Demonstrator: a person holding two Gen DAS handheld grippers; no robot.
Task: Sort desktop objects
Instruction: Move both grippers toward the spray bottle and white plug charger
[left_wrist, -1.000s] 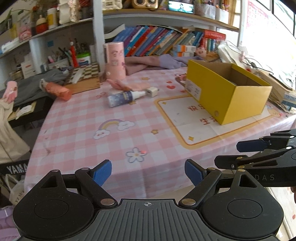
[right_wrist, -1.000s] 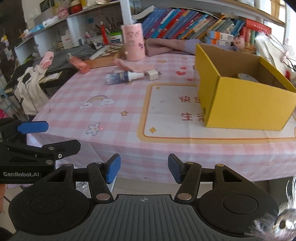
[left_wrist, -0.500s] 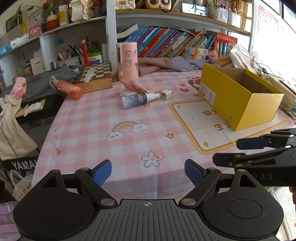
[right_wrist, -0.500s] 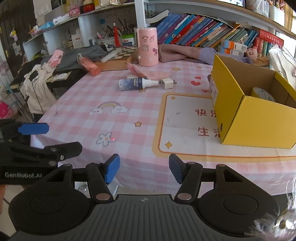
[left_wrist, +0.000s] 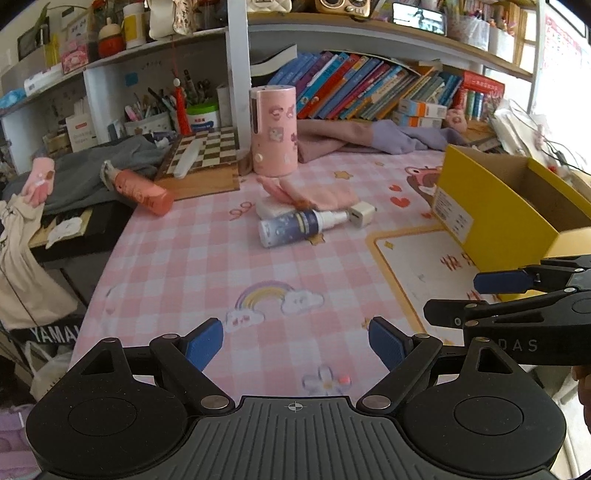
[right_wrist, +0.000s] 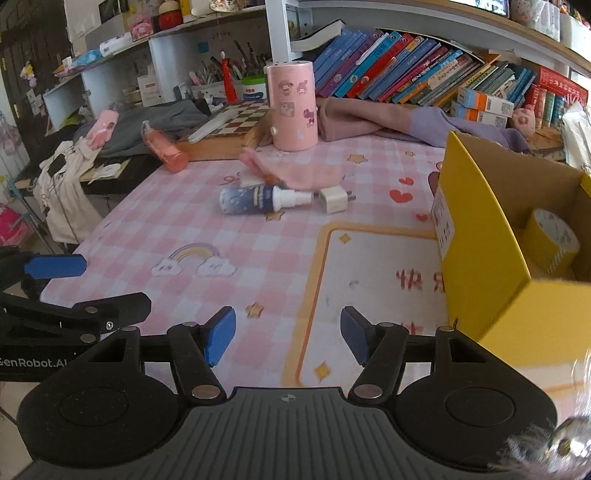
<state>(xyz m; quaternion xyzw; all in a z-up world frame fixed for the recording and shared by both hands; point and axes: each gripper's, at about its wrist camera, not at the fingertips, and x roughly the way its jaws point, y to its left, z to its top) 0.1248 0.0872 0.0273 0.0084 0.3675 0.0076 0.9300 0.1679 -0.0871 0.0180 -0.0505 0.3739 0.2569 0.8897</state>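
Observation:
On the pink checked tablecloth (left_wrist: 207, 266) lie a dark blue spray bottle (left_wrist: 295, 226) (right_wrist: 255, 198), a white charger plug (left_wrist: 362, 214) (right_wrist: 334, 200) and a pink pouch (left_wrist: 314, 194) (right_wrist: 295, 173) close together. A yellow cardboard box (left_wrist: 495, 218) (right_wrist: 476, 236) stands at the right, with a roll of yellow tape (right_wrist: 552, 242) inside. My left gripper (left_wrist: 295, 345) hangs open over the table's near part, nothing between its fingers. My right gripper (right_wrist: 288, 334) is empty beside the box, its jaws opening.
A tall pink cylinder (left_wrist: 274, 130) (right_wrist: 293, 105) and a chessboard (left_wrist: 205, 147) stand at the back. An orange bottle (left_wrist: 142, 192) (right_wrist: 162, 147) lies at the left edge. Clothes (left_wrist: 369, 136) and shelves of books (left_wrist: 369, 88) line the rear.
Both grippers have come forward over the table, so the bottle, plug and box look nearer. The right gripper's fingers stand wider apart than before.

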